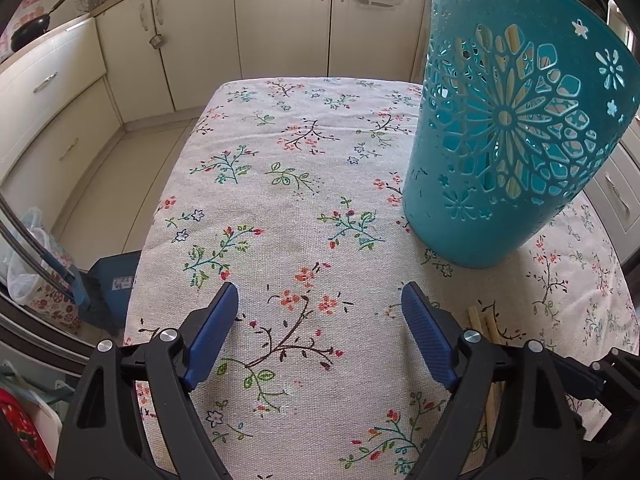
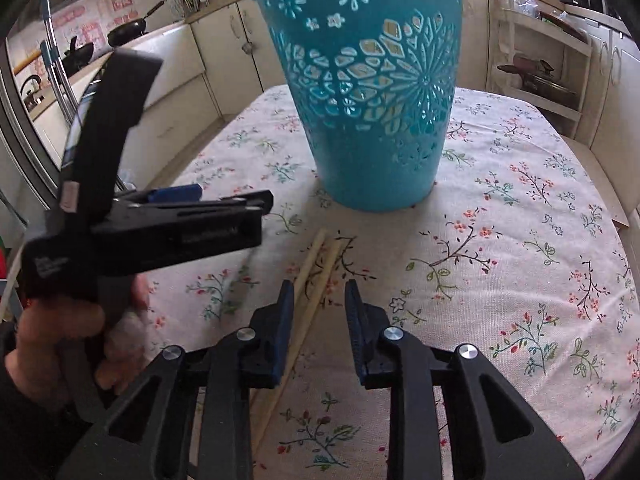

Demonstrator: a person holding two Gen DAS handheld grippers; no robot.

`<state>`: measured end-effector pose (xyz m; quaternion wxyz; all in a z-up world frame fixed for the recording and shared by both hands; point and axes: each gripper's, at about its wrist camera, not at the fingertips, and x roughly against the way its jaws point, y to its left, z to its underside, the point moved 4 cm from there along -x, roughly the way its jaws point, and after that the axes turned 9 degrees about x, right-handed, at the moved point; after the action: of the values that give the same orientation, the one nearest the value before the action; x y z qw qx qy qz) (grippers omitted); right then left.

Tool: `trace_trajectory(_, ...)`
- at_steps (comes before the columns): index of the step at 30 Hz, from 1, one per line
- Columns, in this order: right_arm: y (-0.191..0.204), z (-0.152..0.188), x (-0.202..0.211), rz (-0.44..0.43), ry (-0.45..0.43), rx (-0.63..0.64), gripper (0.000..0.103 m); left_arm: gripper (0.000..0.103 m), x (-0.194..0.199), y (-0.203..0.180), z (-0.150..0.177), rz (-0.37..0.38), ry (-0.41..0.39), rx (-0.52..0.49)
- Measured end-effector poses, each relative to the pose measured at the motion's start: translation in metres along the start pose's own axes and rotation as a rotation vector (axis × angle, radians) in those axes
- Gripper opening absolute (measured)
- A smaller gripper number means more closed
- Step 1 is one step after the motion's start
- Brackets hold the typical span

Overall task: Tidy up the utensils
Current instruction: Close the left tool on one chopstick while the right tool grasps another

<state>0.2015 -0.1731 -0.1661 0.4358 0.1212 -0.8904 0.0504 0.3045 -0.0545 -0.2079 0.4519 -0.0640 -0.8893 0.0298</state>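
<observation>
Right gripper fingers standing partly spread, straddling wooden chopsticks lying on worktop, not yet pinching. Teal perforated basket waiting at 12 o'clock as likely destination. Left gripper hovering spread wide, empty.

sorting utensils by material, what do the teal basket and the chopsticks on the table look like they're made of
Teal basket: looks like moulded plastic, smooth with a slight sheen; the flower pattern is cut through thin, even walls.
Chopsticks: probably pale wood or bamboo, matte and unpainted, with squared ends. Grain is too fine to see, so which of the two stays open.
</observation>
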Motion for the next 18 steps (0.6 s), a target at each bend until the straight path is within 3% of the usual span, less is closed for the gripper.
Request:
trace_trajectory(3, -0.001, 0.005, -0.005, 0.016, 0.001, 0.025, 0.023, 0.080, 0.000, 0.000, 0.000, 0.001, -0.002, -0.003)
trace_trajectory(6, 0.002, 0.010, -0.007, 0.053, 0.005, 0.074, 0.011, 0.080, -0.001, 0.000, -0.001, 0.003, -0.002, -0.001)
trace_trajectory(11, -0.029, 0.005, -0.006, 0.097, 0.012, 0.030, 0.007, 0.080, 0.005, -0.007, 0.002, 0.033, -0.006, -0.038)
trace_trajectory(14, -0.044, 0.010, -0.001, 0.090, -0.001, -0.008, 0.007, 0.080, 0.012, -0.021, 0.015, 0.112, 0.036, -0.075)
trace_trajectory(18, -0.051, 0.009, -0.001, 0.065, -0.010, -0.035, 0.007, 0.080, 0.016, -0.046, 0.030, 0.131, 0.062, -0.144)
